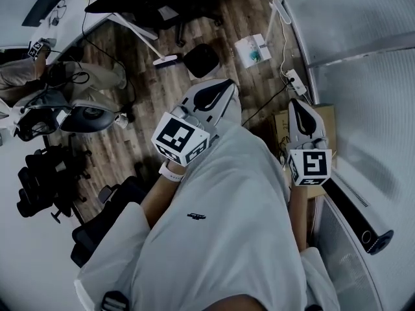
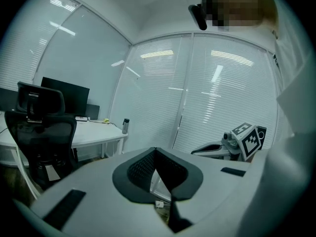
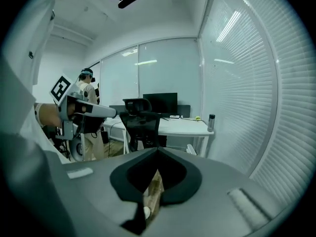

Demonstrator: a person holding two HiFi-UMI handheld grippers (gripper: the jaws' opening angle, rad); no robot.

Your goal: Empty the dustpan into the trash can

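Note:
Both grippers are held out in front of the person's white shirt, above the wooden floor. My left gripper (image 1: 222, 88) is shut with nothing between its jaws, and so is my right gripper (image 1: 297, 106). On the floor beyond the left gripper stands a dark round bin (image 1: 201, 59), with a white flat piece (image 1: 165, 60) beside it that may be the dustpan. Neither gripper touches them. In the left gripper view the shut left gripper (image 2: 156, 153) faces a blind-covered glass wall. In the right gripper view the shut right gripper (image 3: 157, 153) faces a desk.
A cardboard box (image 1: 281, 127) lies under the right gripper by the glass wall, with a power strip (image 1: 296, 81) and cable near it. A white-and-teal packet (image 1: 253, 49) lies on the floor. Office chairs (image 1: 45, 186), a desk (image 3: 182, 126) and another person (image 3: 89, 120) stand around.

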